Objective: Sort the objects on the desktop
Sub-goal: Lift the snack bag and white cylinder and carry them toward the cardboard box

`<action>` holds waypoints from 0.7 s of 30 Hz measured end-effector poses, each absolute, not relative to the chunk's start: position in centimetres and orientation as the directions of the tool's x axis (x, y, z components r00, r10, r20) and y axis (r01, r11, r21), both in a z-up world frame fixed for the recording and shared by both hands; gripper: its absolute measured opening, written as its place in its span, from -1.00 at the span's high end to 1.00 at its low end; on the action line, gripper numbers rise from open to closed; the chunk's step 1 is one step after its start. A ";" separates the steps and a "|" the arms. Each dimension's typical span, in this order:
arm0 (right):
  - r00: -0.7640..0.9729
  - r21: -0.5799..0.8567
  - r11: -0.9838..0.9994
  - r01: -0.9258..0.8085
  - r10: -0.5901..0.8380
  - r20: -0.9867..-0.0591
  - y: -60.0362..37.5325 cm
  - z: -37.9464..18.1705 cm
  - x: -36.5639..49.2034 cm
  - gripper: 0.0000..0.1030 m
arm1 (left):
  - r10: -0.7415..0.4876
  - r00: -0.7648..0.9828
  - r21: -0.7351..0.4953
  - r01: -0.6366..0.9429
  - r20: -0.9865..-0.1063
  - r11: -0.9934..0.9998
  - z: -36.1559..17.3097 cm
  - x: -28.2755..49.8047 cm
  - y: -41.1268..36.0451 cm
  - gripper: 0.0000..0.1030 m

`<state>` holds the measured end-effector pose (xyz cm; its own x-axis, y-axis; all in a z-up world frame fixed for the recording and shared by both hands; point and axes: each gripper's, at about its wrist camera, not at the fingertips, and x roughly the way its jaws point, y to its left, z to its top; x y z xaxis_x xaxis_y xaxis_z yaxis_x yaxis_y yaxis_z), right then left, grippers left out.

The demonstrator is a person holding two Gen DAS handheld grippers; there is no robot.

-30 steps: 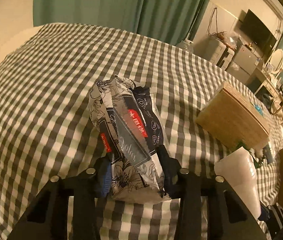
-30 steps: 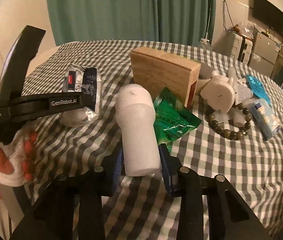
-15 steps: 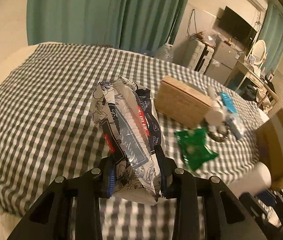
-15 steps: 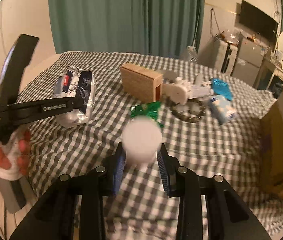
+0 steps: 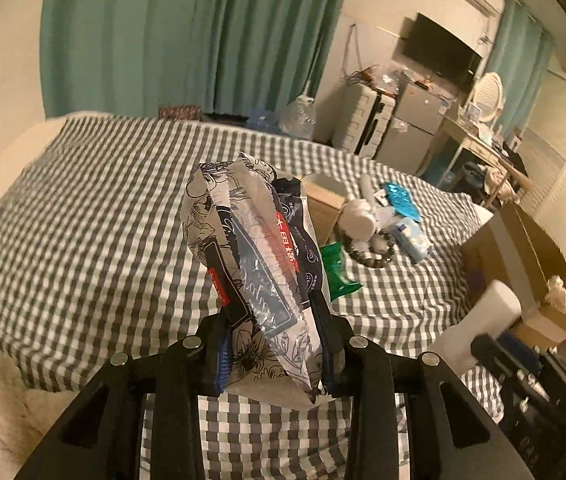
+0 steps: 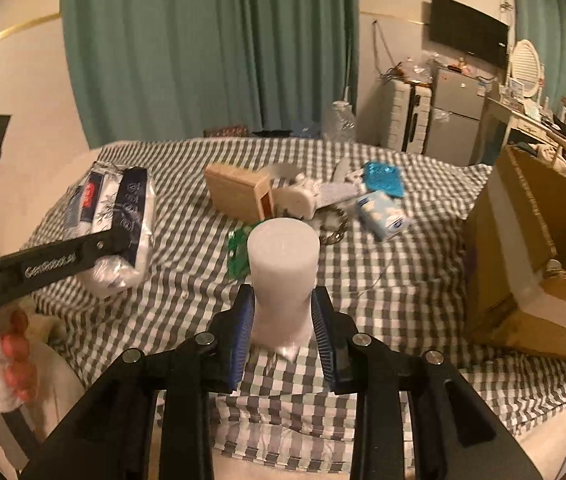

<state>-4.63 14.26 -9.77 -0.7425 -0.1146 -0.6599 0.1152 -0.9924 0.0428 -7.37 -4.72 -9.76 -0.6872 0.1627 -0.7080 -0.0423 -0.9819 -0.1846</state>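
Note:
My left gripper is shut on a floral black-and-white tissue pack and holds it up above the checked table. The pack also shows at the left of the right wrist view. My right gripper is shut on a white bottle, held upright above the table's near edge. That bottle shows at the right of the left wrist view. On the table lie a wooden box, a green packet, a white toy figure, a bead bracelet and blue packets.
An open cardboard box stands to the right of the table, with things inside. A fridge, drawers and a dressing table stand along the far wall. Green curtains hang behind the table.
Both grippers have pulled back and up from the table with their loads. The bottle has turned from pointing forward to upright. The cardboard box has come into view.

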 end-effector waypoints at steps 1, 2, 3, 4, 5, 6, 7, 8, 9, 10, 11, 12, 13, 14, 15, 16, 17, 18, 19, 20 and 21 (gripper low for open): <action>-0.748 0.048 -0.993 0.106 -0.112 -0.654 14.5 -9.3 -4.6 0.44 | 0.161 -0.690 -0.174 -0.051 -0.706 -0.983 -9.3 -7.2 -4.4 0.34; -0.752 0.049 -0.994 0.099 -0.108 -0.650 14.7 -8.9 -4.4 0.45 | 0.164 -0.689 -0.173 -0.056 -0.706 -0.983 -9.1 -7.2 -4.2 0.34; -0.755 0.049 -0.994 0.095 -0.104 -0.647 14.9 -8.6 -4.4 0.45 | 0.172 -0.687 -0.176 -0.065 -0.706 -0.982 -8.8 -7.2 -3.9 0.34; -0.760 0.048 -0.995 0.089 -0.099 -0.642 15.2 -8.1 -4.3 0.45 | 0.174 -0.686 -0.176 -0.069 -0.707 -0.982 -8.6 -7.1 -3.6 0.34; -0.765 0.049 -0.995 0.083 -0.096 -0.636 15.4 -7.6 -4.2 0.46 | 0.178 -0.685 -0.174 -0.075 -0.707 -0.982 -8.2 -6.9 -3.3 0.34; -0.770 0.050 -0.996 0.080 -0.094 -0.632 15.6 -7.4 -4.1 0.47 | 0.180 -0.684 -0.169 -0.083 -0.707 -0.982 -8.0 -6.9 -3.0 0.34; -0.776 0.053 -0.996 0.073 -0.090 -0.624 15.9 -6.7 -4.1 0.48 | 0.177 -0.686 -0.157 -0.092 -0.706 -0.983 -7.7 -6.8 -2.5 0.34; -0.780 0.053 -0.996 0.069 -0.087 -0.619 16.2 -6.2 -4.1 0.55 | 0.175 -0.688 -0.149 -0.098 -0.704 -0.984 -7.4 -6.8 -2.2 0.34; -0.787 0.053 -0.996 0.065 -0.084 -0.611 16.5 -5.7 -4.0 0.66 | 0.179 -0.689 -0.140 -0.112 -0.702 -0.984 -7.0 -6.8 -1.7 0.34; -0.793 0.053 -0.997 0.061 -0.080 -0.603 16.8 -5.2 -4.0 0.66 | 0.180 -0.690 -0.138 -0.116 -0.701 -0.984 -6.8 -6.8 -1.4 0.34; -0.799 0.054 -0.997 0.053 -0.075 -0.597 17.1 -4.7 -4.0 0.66 | 0.187 -0.691 -0.141 -0.122 -0.698 -0.982 -6.5 -6.9 -1.1 0.34; -0.799 0.057 -0.997 0.048 -0.072 -0.597 17.4 -4.3 -4.1 0.66 | 0.197 -0.691 -0.149 -0.130 -0.695 -0.980 -6.2 -7.0 -0.7 0.34; -0.795 0.058 -0.997 0.043 -0.069 -0.602 17.7 -4.1 -4.3 0.66 | 0.200 -0.693 -0.152 -0.132 -0.692 -0.980 -6.0 -7.0 -0.5 0.34; -0.794 0.059 -0.998 0.036 -0.065 -0.605 18.0 -4.1 -4.5 0.67 | 0.202 -0.697 -0.151 -0.134 -0.688 -0.979 -5.7 -7.1 -0.1 0.34; -0.793 0.062 -0.998 0.033 -0.064 -0.606 18.2 -4.1 -4.6 0.73 | 0.204 -0.697 -0.150 -0.138 -0.687 -0.979 -5.6 -7.1 0.1 0.34; -0.789 0.072 -0.997 0.033 -0.071 -0.610 18.5 -4.3 -4.8 0.77 | 0.205 -0.696 -0.148 -0.141 -0.688 -0.979 -5.6 -7.1 0.3 0.34; -0.786 0.080 -0.996 0.032 -0.075 -0.613 18.8 -4.5 -4.9 0.78 | 0.208 -0.694 -0.147 -0.147 -0.689 -0.978 -5.6 -7.1 0.6 0.34; -0.781 0.092 -0.995 0.027 -0.079 -0.619 19.2 -4.8 -5.0 0.77 | 0.208 -0.694 -0.143 -0.151 -0.690 -0.978 -5.6 -7.1 0.8 0.34; -0.773 0.109 -0.994 0.021 -0.085 -0.628 19.6 -5.2 -5.1 0.77 | 0.203 -0.693 -0.137 -0.151 -0.692 -0.979 -5.8 -7.1 1.0 0.34; -0.767 0.127 -0.992 0.018 -0.095 -0.634 20.1 -5.7 -5.1 0.75 | 0.201 -0.691 -0.134 -0.150 -0.694 -0.979 -6.0 -7.1 1.0 0.34; -0.752 0.151 -0.988 0.015 -0.110 -0.650 20.5 -6.4 -5.4 0.57 | 0.199 -0.686 -0.134 -0.148 -0.700 -0.980 -6.4 -7.1 1.1 0.34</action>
<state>-5.36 20.54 -6.39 -0.7517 -0.1103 -0.6502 0.0146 -0.9885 0.1508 -7.10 1.07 -6.39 -0.6862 0.1991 -0.6996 -0.1479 -0.9799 -0.1338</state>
